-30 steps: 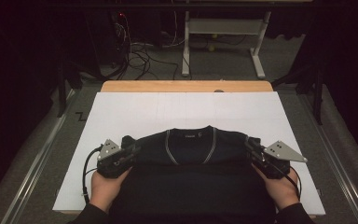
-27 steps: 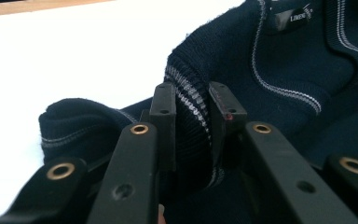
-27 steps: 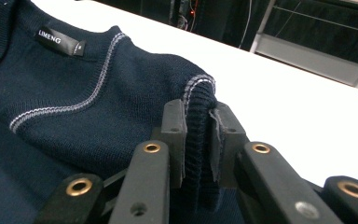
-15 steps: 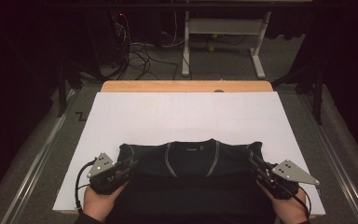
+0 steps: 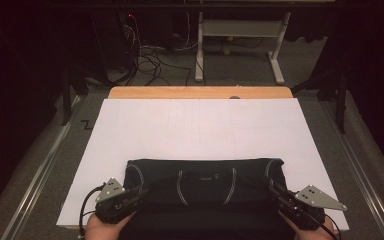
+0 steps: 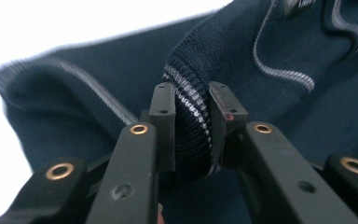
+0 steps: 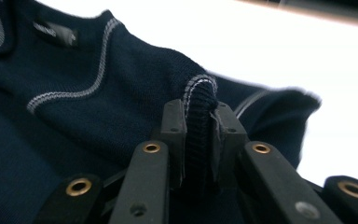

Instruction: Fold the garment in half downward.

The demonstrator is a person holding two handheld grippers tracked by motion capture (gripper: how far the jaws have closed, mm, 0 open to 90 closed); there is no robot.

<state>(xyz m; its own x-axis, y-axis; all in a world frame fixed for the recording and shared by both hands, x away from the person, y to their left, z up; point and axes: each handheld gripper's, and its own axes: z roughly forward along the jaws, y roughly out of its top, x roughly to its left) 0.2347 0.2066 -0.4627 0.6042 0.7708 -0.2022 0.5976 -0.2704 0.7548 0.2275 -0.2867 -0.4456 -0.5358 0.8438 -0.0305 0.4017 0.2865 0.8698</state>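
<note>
A dark navy knit sweater (image 5: 205, 182) with thin grey stripes lies at the near edge of the white table sheet (image 5: 200, 130), its collar facing up. My left gripper (image 5: 139, 193) is shut on a ribbed, striped fold of the sweater (image 6: 191, 116) at its left side. At the right side, my right gripper (image 5: 275, 189) is shut on another ribbed fold of the sweater (image 7: 198, 126). Both folds stand pinched between the black jaws. The sweater's lower part hangs past the table's front edge, out of sight.
The white sheet covers a wooden table whose far edge (image 5: 200, 92) shows bare. Beyond it stand a white metal frame (image 5: 240, 45) and tangled cables (image 5: 150, 57) on the grey floor. Metal rails (image 5: 35, 180) run along both sides of the table.
Both grippers have pulled back toward the near edge and spread slightly apart, dragging the sweater with them. More white sheet shows beyond the sweater now.
</note>
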